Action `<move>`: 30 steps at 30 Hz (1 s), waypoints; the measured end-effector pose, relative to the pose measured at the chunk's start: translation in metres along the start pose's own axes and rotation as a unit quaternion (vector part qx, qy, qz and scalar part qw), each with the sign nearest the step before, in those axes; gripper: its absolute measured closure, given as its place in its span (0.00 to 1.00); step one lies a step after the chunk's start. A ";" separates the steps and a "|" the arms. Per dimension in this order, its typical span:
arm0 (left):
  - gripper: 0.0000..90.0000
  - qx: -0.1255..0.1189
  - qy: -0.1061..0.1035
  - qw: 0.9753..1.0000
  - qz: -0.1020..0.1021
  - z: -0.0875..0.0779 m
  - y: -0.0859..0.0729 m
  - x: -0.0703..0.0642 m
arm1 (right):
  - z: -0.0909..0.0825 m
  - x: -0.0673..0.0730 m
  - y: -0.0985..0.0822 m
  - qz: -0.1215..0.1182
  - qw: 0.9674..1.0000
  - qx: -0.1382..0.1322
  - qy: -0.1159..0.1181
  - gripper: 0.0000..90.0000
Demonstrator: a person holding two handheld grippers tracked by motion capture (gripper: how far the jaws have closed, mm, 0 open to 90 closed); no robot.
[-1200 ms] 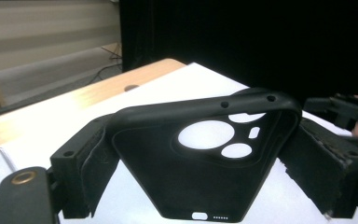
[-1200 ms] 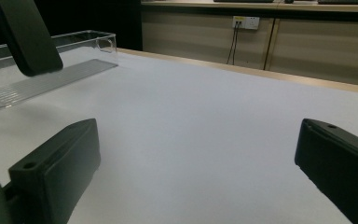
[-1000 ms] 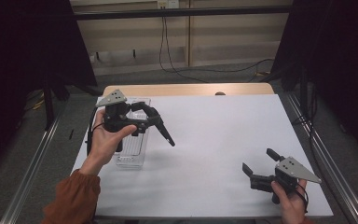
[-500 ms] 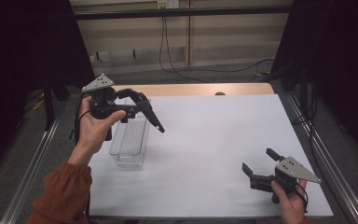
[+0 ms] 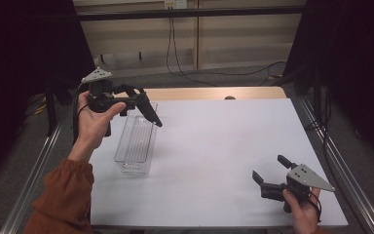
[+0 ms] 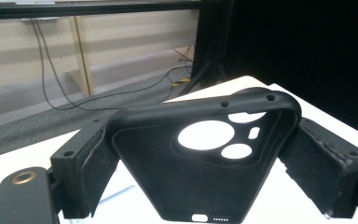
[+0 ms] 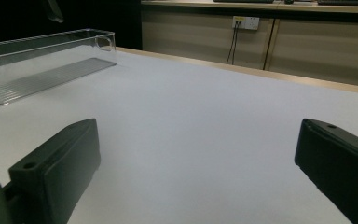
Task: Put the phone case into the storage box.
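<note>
1. One white worktop (image 5: 214, 146), bare over most of its face; a strip of pale wood runs along its far edge.
2. Room behind: beige wall panels, a wall socket, dark cables trailing down to a grey floor. Black curtains hang on both sides. Metal rails flank the worktop's left and right edges.
3. Clear plastic tray (image 5: 136, 141) lies lengthwise near the left edge, toward the far corner. Nothing seen in it.
4. Left gripper (image 5: 143, 105) held up in the air over the tray's far end, jaws pointing right and down. The jaws are closed on a black phone case (image 6: 200, 163), pinching it by its two long sides. In the left gripper view the case stands upright between the pads, camera cut-outs near its top.
5. Right gripper (image 5: 272, 173) sits low at the near right corner, jaws spread wide with nothing between them; only bare worktop shows in the gap.
6. Open white surface lies between the two grippers, which are well apart; nothing stands between the case and the tray below it.
</note>
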State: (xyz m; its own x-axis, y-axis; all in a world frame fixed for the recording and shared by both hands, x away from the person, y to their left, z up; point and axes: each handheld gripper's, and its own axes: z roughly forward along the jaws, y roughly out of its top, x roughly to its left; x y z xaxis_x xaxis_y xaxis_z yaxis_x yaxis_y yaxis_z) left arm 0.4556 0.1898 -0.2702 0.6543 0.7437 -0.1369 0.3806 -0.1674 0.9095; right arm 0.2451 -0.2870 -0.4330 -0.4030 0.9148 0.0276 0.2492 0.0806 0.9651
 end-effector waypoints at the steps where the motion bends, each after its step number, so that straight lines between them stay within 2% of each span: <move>1: 0.16 0.000 0.003 1.000 -0.002 0.000 0.001 0.002 | 0.000 0.000 0.000 0.001 1.000 0.000 0.000 0.00; 11: 0.16 0.004 0.041 0.999 -0.011 0.007 0.007 0.011 | 0.000 0.000 -0.001 0.003 1.000 0.002 0.001 0.00; 17: 0.16 0.013 0.066 0.998 -0.003 0.015 0.008 0.017 | 0.001 -0.001 -0.001 0.002 1.000 0.004 0.002 0.00; 22: 0.15 0.014 0.086 0.996 -0.017 0.022 0.007 0.022 | 0.000 -0.001 -0.001 0.000 1.000 0.004 0.001 0.00; 24: 0.15 0.015 0.097 0.995 -0.015 0.025 0.006 0.024 | 0.000 -0.001 -0.001 -0.002 1.000 0.004 0.000 0.00; 30: 0.15 0.018 0.107 0.994 -0.016 0.033 0.004 0.027 | 0.000 -0.001 -0.001 -0.002 1.000 0.004 0.000 0.00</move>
State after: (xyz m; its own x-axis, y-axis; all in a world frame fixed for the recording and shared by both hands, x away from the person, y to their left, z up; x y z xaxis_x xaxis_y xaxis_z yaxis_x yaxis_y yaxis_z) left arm 0.4962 0.1882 -0.2831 0.4900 0.8685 -0.0751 0.4243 -0.1624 0.8909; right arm 0.2455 -0.2877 -0.4343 -0.4037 0.9146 0.0239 0.2540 0.0869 0.9633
